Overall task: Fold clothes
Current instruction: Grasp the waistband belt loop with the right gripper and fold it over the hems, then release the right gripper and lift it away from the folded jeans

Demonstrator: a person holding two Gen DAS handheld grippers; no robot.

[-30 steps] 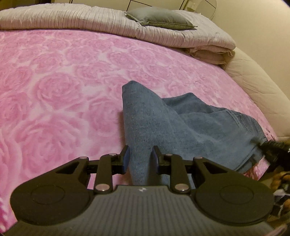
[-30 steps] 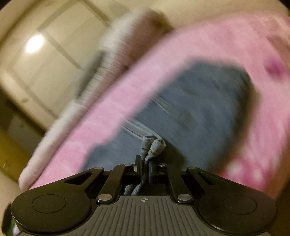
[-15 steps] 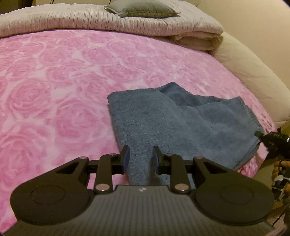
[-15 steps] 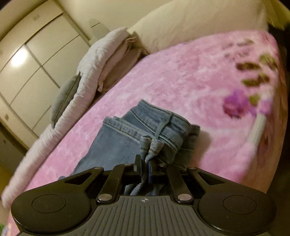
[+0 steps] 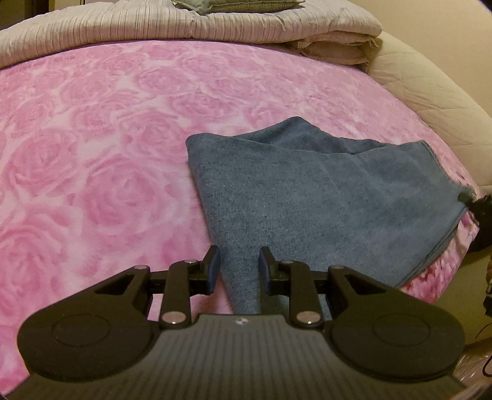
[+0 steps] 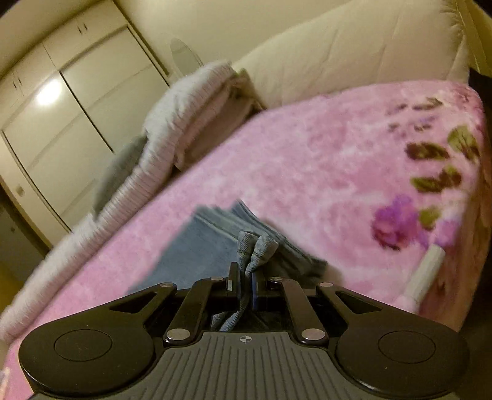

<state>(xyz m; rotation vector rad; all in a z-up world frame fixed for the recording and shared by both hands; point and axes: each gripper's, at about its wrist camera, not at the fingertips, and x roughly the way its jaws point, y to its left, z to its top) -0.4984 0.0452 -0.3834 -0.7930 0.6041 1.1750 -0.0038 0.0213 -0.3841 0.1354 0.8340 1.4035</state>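
Observation:
Blue jeans (image 5: 307, 190) lie folded on the pink rose blanket (image 5: 92, 154), near the bed's right edge. My left gripper (image 5: 239, 264) has a corner of the denim between its pads; the jaws stand somewhat apart around the bunched cloth. My right gripper (image 6: 245, 281) is shut on a bunched edge of the jeans (image 6: 212, 246), whose folded layers lie just ahead of it. The right gripper's tip also shows at the jeans' right corner in the left wrist view (image 5: 475, 204).
A folded grey-white quilt (image 5: 184, 27) with a grey pillow (image 5: 233, 4) lies along the far side of the bed. A cream mattress edge (image 5: 430, 92) runs at the right. White wardrobe doors (image 6: 77, 107) stand behind. The bed's edge drops off at the right.
The jeans were lifted in a peak and are now laid down flatter and stretched out between the two grippers. The right wrist view has steadied and pulled back along the blanket.

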